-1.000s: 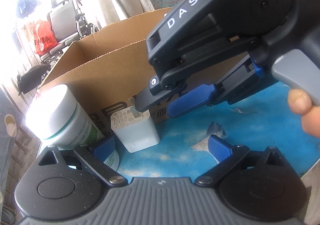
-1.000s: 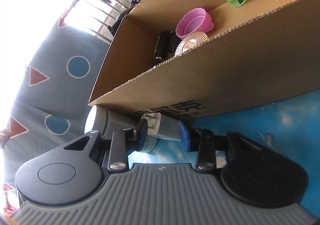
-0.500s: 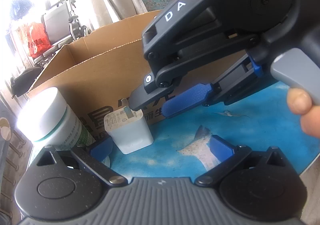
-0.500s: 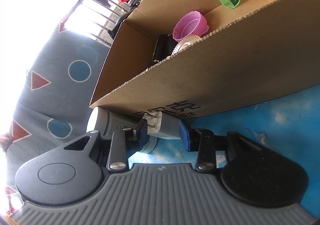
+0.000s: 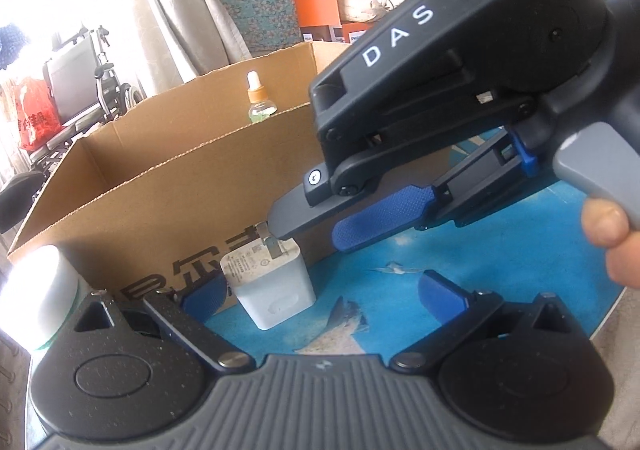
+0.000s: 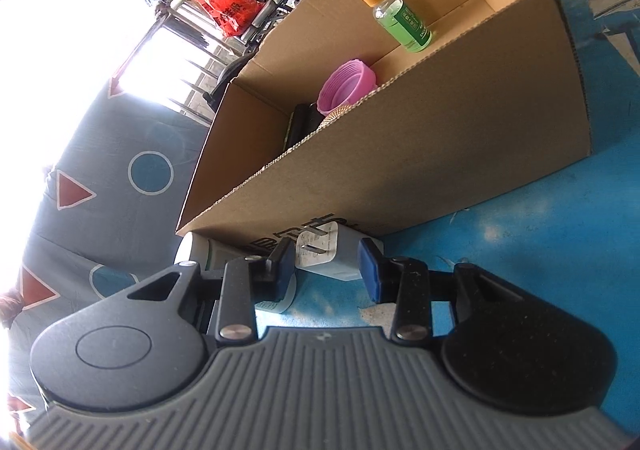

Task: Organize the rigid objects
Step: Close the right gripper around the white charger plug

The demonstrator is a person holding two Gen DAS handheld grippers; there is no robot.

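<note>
A white plug charger (image 5: 276, 288) stands on the blue table in front of the cardboard box (image 5: 160, 206), prongs up. My right gripper (image 6: 326, 264) is open, its blue pads either side of the charger (image 6: 328, 252), not closed on it. In the left wrist view it reaches in from the upper right, one finger (image 5: 296, 216) touching the prongs. My left gripper (image 5: 320, 300) is open and low, the charger just ahead of its left pad. A white bottle with a green band (image 5: 38, 304) stands at the left, next to the box.
The box (image 6: 420, 154) holds a green dropper bottle (image 6: 400, 20), a purple cup (image 6: 346, 84), a dark object and a metal mesh item. The blue ocean-print table (image 5: 500, 254) extends right. A wheelchair and red bag stand behind.
Both views have risen and tilted, so more of the box interior shows. The right gripper stays around the charger, open; the charger has not moved.
</note>
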